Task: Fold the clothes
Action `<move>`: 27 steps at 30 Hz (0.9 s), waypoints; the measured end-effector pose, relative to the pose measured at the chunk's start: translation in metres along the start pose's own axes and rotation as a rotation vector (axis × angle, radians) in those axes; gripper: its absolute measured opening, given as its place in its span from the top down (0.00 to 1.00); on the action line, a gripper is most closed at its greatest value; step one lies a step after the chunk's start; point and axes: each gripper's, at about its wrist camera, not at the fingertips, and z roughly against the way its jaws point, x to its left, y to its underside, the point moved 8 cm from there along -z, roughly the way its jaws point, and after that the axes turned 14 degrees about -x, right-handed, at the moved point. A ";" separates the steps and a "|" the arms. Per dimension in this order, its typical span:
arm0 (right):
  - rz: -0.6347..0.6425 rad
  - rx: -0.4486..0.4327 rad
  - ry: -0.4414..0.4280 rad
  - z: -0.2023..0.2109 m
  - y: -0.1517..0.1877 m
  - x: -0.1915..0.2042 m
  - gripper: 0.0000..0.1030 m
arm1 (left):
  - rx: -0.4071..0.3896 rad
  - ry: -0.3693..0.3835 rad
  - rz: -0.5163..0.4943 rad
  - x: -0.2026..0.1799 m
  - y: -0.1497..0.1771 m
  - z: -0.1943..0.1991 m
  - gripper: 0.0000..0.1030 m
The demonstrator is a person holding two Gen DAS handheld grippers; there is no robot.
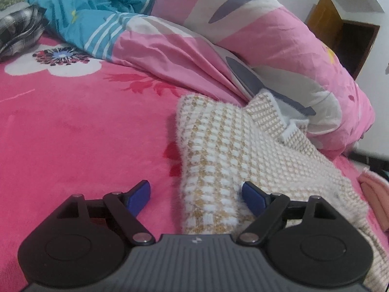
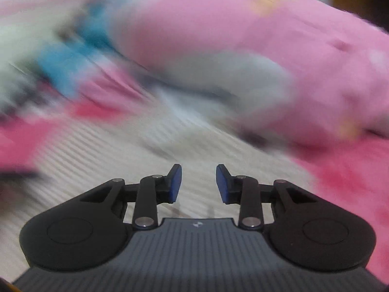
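Note:
A cream, white and tan checked knit garment (image 1: 231,150) lies on the pink bed, partly folded, with one sleeve-like strip running toward me. My left gripper (image 1: 195,194) is open wide, low over the bed, with the strip's near end between its blue pads; the right pad (image 1: 252,198) touches the knit. In the right wrist view the picture is smeared by motion. My right gripper (image 2: 198,183) is open and empty above the same knit garment (image 2: 126,155).
A rumpled pink, white and teal quilt (image 1: 206,36) is heaped along the back, also blurred in the right wrist view (image 2: 255,48). The pink floral blanket (image 1: 73,126) covers the bed. A dark checked cloth (image 1: 17,29) lies far left. A pale pink cloth (image 1: 376,194) lies at the right edge.

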 end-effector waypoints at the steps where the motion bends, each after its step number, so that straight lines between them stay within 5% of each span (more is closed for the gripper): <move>1: -0.021 -0.009 -0.085 -0.011 -0.001 0.018 0.72 | 0.001 0.007 0.014 0.002 0.000 0.002 0.19; 2: -0.042 -0.017 -0.170 -0.023 -0.002 0.035 0.72 | 0.002 0.015 0.030 0.004 0.000 0.003 0.19; 3: -0.009 0.051 -0.164 -0.042 0.016 0.042 0.72 | 0.002 0.023 0.045 0.006 0.000 0.005 0.19; 8: 0.167 0.256 -0.066 -0.088 0.058 0.052 0.74 | 0.008 0.049 0.114 0.014 -0.002 0.009 0.21; 9: 0.174 0.267 -0.011 -0.086 0.045 0.057 0.74 | 0.011 0.046 0.112 0.013 -0.002 0.008 0.21; 12: 0.226 0.126 -0.154 -0.082 -0.002 0.102 0.74 | 0.010 0.043 0.088 0.011 -0.001 0.007 0.21; 15: 0.120 0.115 -0.376 -0.109 -0.007 0.141 0.77 | 0.006 0.048 0.076 0.010 0.000 0.008 0.21; 18: 0.163 0.280 -0.326 -0.159 0.054 0.139 0.77 | 0.008 0.048 0.078 0.013 0.000 0.009 0.23; 20: 0.081 0.296 -0.329 -0.161 0.045 0.131 0.78 | 0.007 0.047 0.073 0.013 0.000 0.010 0.23; 22: 0.110 0.292 -0.261 -0.153 0.025 0.132 0.82 | 0.009 0.041 0.064 0.012 0.000 0.010 0.23; 27: 0.192 0.226 -0.294 -0.144 0.009 0.151 0.82 | 0.008 0.040 0.058 0.013 0.000 0.010 0.23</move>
